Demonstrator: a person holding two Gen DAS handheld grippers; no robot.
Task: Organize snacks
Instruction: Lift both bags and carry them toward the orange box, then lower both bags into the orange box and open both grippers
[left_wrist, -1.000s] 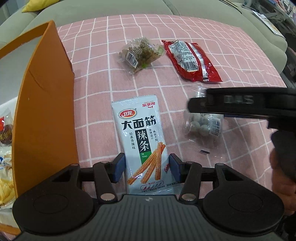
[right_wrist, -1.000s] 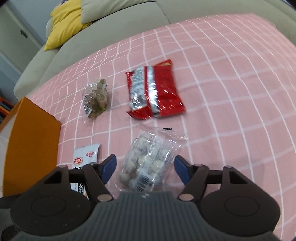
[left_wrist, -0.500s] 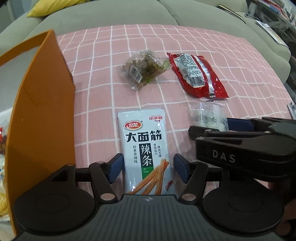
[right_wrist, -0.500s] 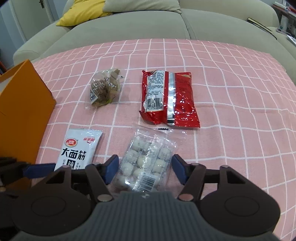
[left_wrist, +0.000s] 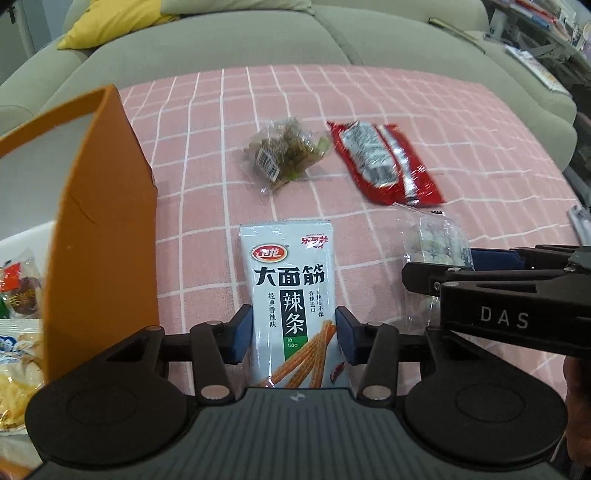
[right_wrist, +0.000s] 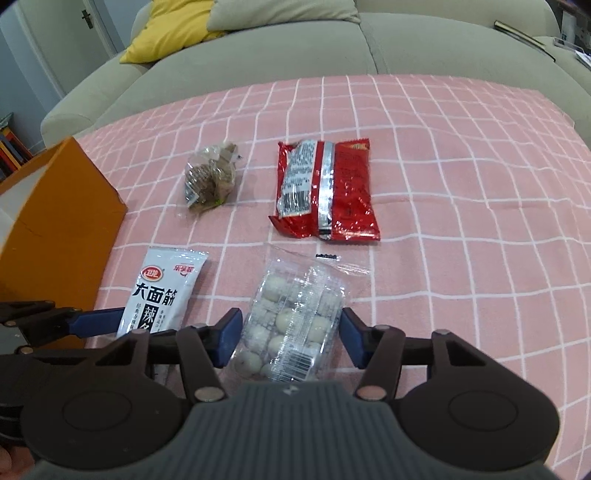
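My left gripper (left_wrist: 291, 338) stands open with its blue pads either side of the lower end of a white spicy-strip packet (left_wrist: 290, 288), which lies flat on the pink checked cloth. My right gripper (right_wrist: 290, 338) stands open around the near end of a clear bag of white round sweets (right_wrist: 295, 321). The white packet also shows in the right wrist view (right_wrist: 162, 291), with the left gripper's finger beside it. The clear bag (left_wrist: 432, 240) and the right gripper's body show at the right of the left wrist view.
An orange box (left_wrist: 99, 236) stands at the left with snack packets inside (left_wrist: 18, 332); it also shows in the right wrist view (right_wrist: 55, 221). A clear bag of brown snacks (right_wrist: 210, 181) and a red packet (right_wrist: 325, 192) lie farther back. A grey sofa (right_wrist: 295, 44) lies behind.
Both grippers have tilted up and drawn back a little, so more sofa shows. The right gripper has dropped beside the left one. Both stay open and the packets have not moved.
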